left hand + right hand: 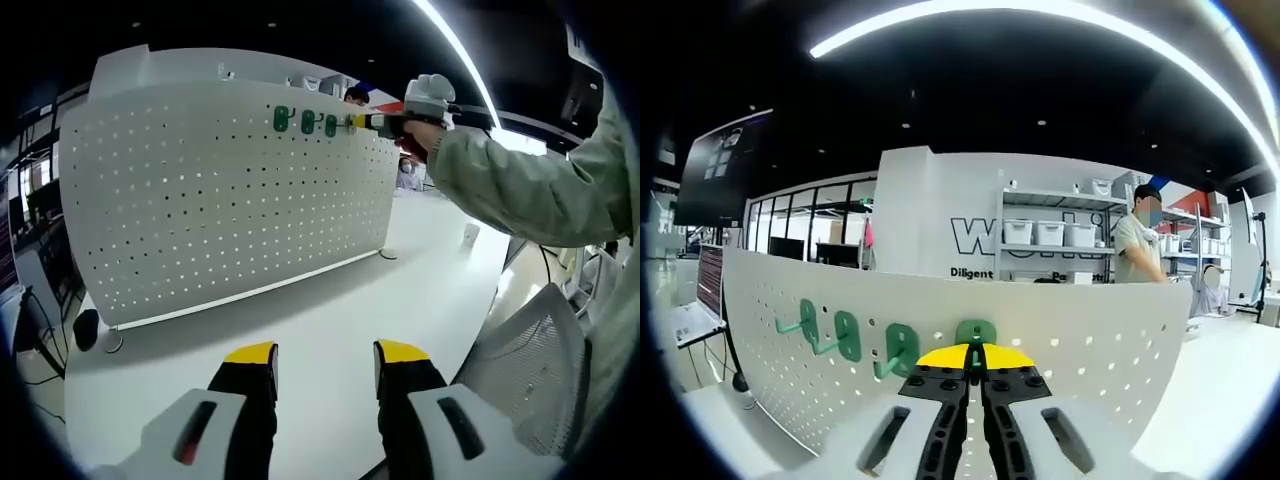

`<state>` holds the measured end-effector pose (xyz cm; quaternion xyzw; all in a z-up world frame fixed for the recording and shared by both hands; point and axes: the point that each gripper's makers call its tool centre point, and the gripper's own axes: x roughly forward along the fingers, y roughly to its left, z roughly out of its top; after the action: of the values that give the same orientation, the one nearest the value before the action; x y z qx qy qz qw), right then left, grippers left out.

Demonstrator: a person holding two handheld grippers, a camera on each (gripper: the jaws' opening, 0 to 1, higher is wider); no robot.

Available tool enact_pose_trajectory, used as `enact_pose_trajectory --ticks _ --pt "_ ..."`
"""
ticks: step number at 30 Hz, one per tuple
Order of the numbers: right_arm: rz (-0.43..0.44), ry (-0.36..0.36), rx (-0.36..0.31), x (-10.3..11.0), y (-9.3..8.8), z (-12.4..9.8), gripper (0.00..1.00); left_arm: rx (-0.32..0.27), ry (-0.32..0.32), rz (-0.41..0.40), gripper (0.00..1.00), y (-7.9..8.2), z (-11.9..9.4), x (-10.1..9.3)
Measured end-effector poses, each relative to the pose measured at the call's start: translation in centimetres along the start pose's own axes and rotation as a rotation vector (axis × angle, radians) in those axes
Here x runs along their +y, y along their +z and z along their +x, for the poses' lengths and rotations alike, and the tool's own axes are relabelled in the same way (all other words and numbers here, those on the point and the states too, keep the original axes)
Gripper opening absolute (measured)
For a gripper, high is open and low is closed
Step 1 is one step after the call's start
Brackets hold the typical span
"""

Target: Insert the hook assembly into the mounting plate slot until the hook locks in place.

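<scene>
right gripper (976, 362): jaws closed on green hook (976, 333), straight ahead against pegboard (1090, 350), centre frame
left gripper (325, 362): jaws wide, holding nothing, far from pegboard

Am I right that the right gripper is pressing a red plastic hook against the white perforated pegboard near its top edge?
Not quite: the plastic hook is green, not red. The right gripper view shows the right gripper closed on it against the white perforated pegboard near the top edge.
</scene>
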<state>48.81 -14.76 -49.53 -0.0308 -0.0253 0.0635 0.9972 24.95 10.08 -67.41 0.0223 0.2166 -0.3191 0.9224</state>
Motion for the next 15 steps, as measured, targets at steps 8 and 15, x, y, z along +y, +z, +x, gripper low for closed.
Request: enact_pose_trajectory --ticks 8,15 --pt "0.005 0.008 0.013 0.06 -0.67 0.30 0.01 0.004 -0.003 -0.003 0.40 -0.18 0.02 -0.07" --pt "0.004 0.004 0.005 -0.21 -0.40 0.55 0.01 0.005 -0.001 -0.003 0.40 -0.18 0.00 0.00"
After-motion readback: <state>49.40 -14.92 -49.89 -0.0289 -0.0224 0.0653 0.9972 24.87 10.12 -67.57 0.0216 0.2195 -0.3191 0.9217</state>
